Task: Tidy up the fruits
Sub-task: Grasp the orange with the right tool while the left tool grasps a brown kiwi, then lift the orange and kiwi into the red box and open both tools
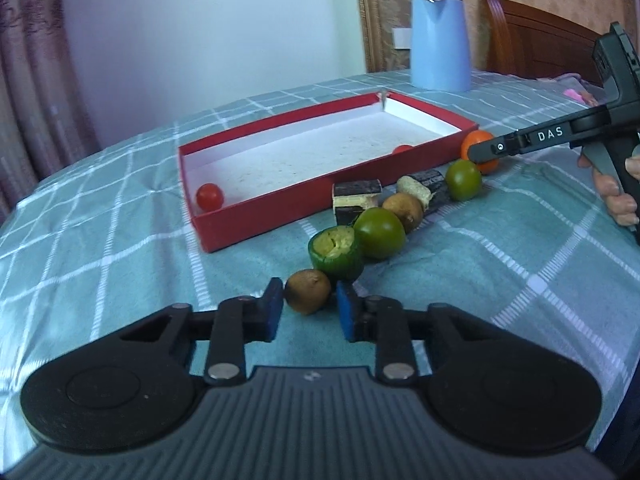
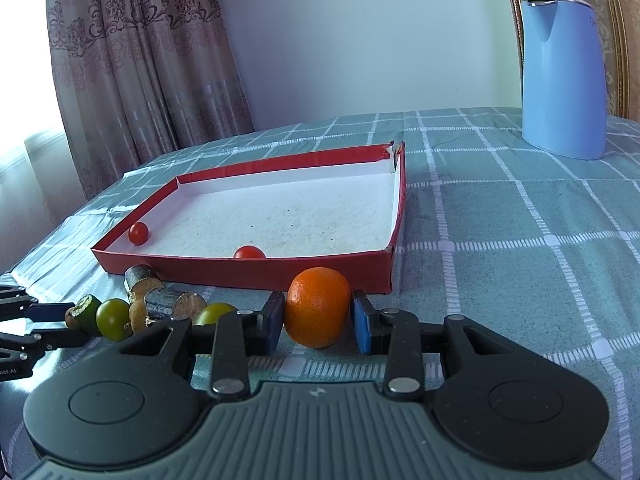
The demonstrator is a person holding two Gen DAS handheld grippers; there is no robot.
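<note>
Left gripper: blue pads pressed against both sides of a small brown fruit, clamped on it where it sits on the table, just off the near long wall of the red box.

Right gripper: pads closed on an orange, also resting on the checked cloth, right beside the box's near wall and close to its right-hand corner.

Between the two fruits, strung in a loose line along the box's near side: a cut green fruit with its yellowish flesh showing, touching the brown one; a whole green fruit; a second brown fruit; two dark cut chunks with pale flesh; another green fruit next to the orange.

Inside the box, on its white floor: one red cherry tomato in the near left corner, another against the near wall, nearer the right end.

Blue kettle standing upright by the far edge of the table, well apart from the fruit.

A person's fingers wrapped round the right gripper's handle.
</note>
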